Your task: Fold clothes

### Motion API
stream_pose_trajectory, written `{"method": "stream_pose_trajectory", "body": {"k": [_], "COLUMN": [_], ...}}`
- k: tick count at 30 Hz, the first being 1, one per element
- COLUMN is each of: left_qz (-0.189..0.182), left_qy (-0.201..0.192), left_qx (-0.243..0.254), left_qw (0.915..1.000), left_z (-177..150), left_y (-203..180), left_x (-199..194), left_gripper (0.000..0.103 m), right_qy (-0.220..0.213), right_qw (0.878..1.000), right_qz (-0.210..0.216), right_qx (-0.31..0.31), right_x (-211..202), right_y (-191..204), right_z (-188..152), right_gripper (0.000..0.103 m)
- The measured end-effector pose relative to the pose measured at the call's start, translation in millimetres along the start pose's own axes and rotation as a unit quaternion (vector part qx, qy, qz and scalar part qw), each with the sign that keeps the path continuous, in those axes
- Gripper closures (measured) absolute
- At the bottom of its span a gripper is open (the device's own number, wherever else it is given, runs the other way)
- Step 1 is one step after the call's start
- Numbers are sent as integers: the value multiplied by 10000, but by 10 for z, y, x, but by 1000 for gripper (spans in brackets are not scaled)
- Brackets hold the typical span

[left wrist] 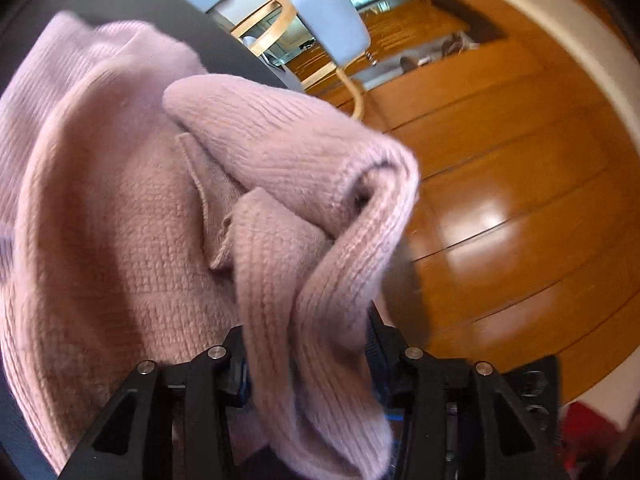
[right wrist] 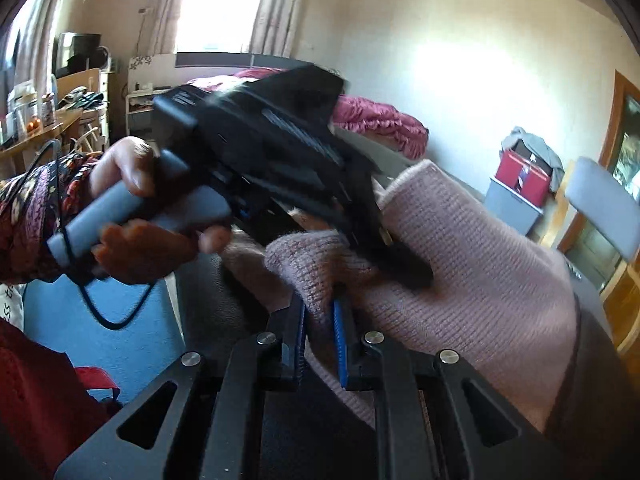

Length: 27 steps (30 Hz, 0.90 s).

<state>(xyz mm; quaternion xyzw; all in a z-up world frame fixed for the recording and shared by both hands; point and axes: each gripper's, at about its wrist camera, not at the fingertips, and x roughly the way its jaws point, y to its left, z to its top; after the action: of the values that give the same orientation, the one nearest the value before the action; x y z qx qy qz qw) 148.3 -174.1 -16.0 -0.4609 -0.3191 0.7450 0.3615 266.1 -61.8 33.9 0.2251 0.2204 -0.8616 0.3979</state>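
Clearly the pale pink ribbed knit sweater [left wrist: 132,216] is the only garment in play, bunched in thick folds over the edge of a dark grey table [left wrist: 224,28] and hanging partly past it above the glossy orange wooden floor [left wrist: 520,168]. From the left wrist view, the left gripper [left wrist: 308,344] has a rolled band of the sweater lying between its black fingers with blue pads; the fingers stand apart with a gap beside the cloth, so its jaws are partly spread and loose around the knit, not pinching it. From the right wrist view, the right gripper [right wrist: 320,332] is drawn narrow, its blue-edged pads [right wrist: 340,344] pressed onto a fold of the same pink sweater [right wrist: 460,264]. Just beyond it the other black gripper body [right wrist: 260,152] crosses the view, tilted down into the knit, held by a hand [right wrist: 136,240] around a grey handle [right wrist: 132,216], with a red and black patterned sleeve [right wrist: 28,216] at the wrist. Behind stand a grey-seated chair with a light bentwood frame [left wrist: 336,20], a crumpled magenta bedcover [right wrist: 376,120] and a red box on a grey bin [right wrist: 520,180]. No brand, label or writing can be read anywhere; motion blur softens the edges
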Motion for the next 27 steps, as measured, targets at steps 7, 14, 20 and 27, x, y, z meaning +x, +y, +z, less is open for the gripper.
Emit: {"method": "stream_pose_trajectory", "body": {"k": [7, 14, 20, 27], "left_qz": [-425, -739, -1024, -1089], "left_qy": [-520, -734, -1082, -1609], "left_qx": [-170, 327, 685, 794], "left_qw": [9976, 9940, 9865, 9777], "left_z": [119, 271, 465, 358], "left_y": [-36, -432, -753, -779], "left_x": [-74, -175, -374, -792], "left_gripper": [91, 92, 92, 93], "right_qy": [-413, -178, 4, 895], "right_qw": [9990, 9994, 9898, 9620], "right_qz": [172, -74, -1387, -2522], "right_qx": [-52, 303, 318, 535], "right_x": [-253, -310, -212, -32], "right_y": [-62, -99, -111, -325], "right_z": [-218, -376, -346, -480], "right_gripper": [76, 91, 95, 101]}}
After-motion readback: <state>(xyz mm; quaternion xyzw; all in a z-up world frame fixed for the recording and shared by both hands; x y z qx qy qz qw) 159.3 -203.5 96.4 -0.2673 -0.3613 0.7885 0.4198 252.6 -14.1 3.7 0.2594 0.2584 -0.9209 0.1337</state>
